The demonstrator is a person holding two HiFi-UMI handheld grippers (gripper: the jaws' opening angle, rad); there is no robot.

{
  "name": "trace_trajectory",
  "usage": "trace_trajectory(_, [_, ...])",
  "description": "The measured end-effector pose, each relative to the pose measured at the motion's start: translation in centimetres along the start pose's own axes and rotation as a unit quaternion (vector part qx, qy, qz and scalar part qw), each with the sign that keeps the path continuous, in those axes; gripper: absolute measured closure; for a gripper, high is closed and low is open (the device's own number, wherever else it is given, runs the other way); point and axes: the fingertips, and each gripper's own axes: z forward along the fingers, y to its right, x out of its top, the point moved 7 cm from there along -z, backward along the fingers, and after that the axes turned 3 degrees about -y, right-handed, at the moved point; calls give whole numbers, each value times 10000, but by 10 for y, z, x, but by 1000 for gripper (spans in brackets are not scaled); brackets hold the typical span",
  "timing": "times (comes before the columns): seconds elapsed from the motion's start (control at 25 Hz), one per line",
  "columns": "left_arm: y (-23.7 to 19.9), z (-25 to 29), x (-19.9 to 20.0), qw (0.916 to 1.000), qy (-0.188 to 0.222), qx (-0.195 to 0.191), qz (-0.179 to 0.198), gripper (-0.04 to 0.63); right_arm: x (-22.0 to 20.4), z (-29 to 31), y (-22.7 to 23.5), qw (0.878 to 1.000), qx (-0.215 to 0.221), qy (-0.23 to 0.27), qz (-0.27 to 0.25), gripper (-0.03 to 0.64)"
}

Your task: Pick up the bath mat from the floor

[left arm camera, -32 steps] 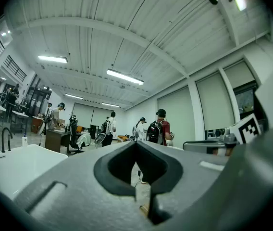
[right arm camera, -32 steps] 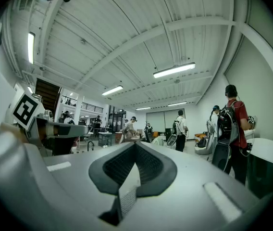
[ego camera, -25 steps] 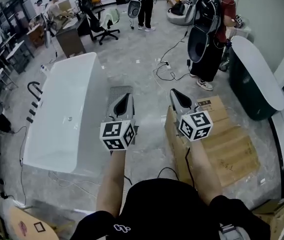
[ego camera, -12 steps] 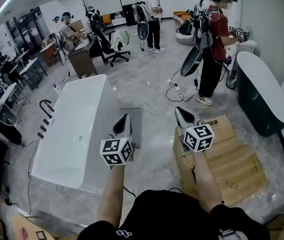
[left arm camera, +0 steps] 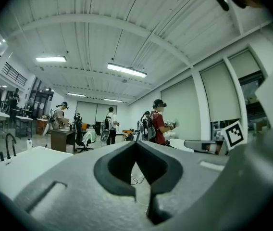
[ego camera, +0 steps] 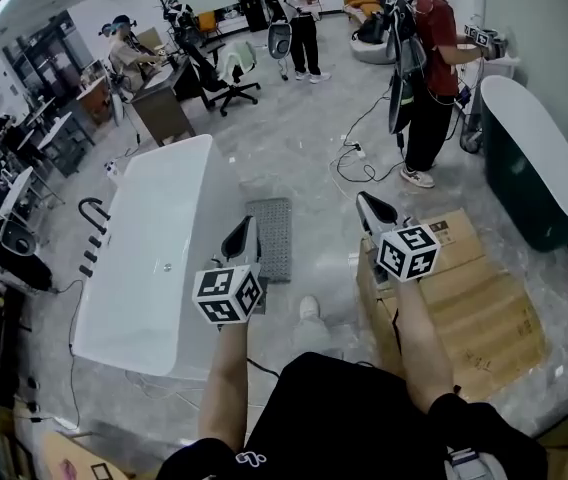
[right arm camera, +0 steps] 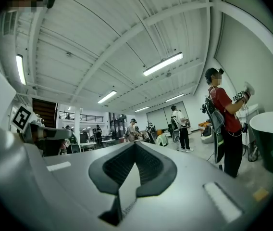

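Note:
A grey textured bath mat (ego camera: 270, 236) lies flat on the marbled floor, just right of a white bathtub (ego camera: 149, 258). My left gripper (ego camera: 247, 225) is held high above the floor, its tips over the mat's left edge in the head view, shut and empty. My right gripper (ego camera: 365, 201) hovers to the right of the mat, over a cardboard box (ego camera: 464, 293), also shut with nothing in it. Both gripper views look level across the room, with the left gripper (left arm camera: 136, 142) and right gripper (right arm camera: 135, 143) jaws meeting at the tips; the mat does not show there.
A dark green tub (ego camera: 529, 163) stands at the right. A person in a red shirt (ego camera: 434, 38) stands beyond the box, near cables (ego camera: 359, 163) on the floor. Desks, office chairs and other people fill the far room. My shoe (ego camera: 308, 310) shows below the mat.
The view has shifted back and down: the mat now shows whole, and my shoe has come into sight. Both grippers stay shut and level.

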Motion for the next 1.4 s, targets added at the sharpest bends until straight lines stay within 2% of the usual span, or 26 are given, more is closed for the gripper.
trace_trajectory(0.08, [-7, 14, -3, 9999, 32, -99, -15, 595, -10, 20, 12, 9999, -20, -112, 34, 614])
trace_trajectory(0.2, [-33, 56, -6, 9998, 140, -51, -136, 595, -12, 61, 36, 9999, -56, -99, -35, 614])
trace_trajectory(0.32, [-62, 104, -13, 9995, 11, -89, -310, 595, -11, 101, 57, 9999, -143, -80, -15, 614])
trace_trajectory(0.48, [-106, 166, -4, 9986, -20, -103, -520, 595, -1, 170, 75, 9993, -98, -327, -153, 614])
trace_trajectory(0.76, [-195, 278, 28, 9986, -238, -55, -471, 595, 29, 311, 97, 9993, 145, -334, -1, 614])
trace_trajectory(0.88, [-233, 315, 29, 9977, -173, 115, -650, 595, 34, 373, 101, 9975, 464, -500, -180, 611])
trace_trajectory(1.04, [-277, 362, 27, 9947, -156, 288, -970, 595, 41, 445, 117, 9957, 623, -653, -212, 612])
trace_trajectory(1.12, [-290, 377, 33, 9956, -222, 414, -815, 595, 49, 472, 119, 9942, 739, -731, -286, 612])
trace_trajectory(1.24, [-300, 398, 47, 9980, -186, 513, -326, 595, 60, 502, 123, 9932, 853, -681, -399, 612])
trace_trajectory(1.4, [-313, 432, 65, 9984, 68, 398, -408, 595, 75, 525, 143, 9951, 735, -504, -432, 612])
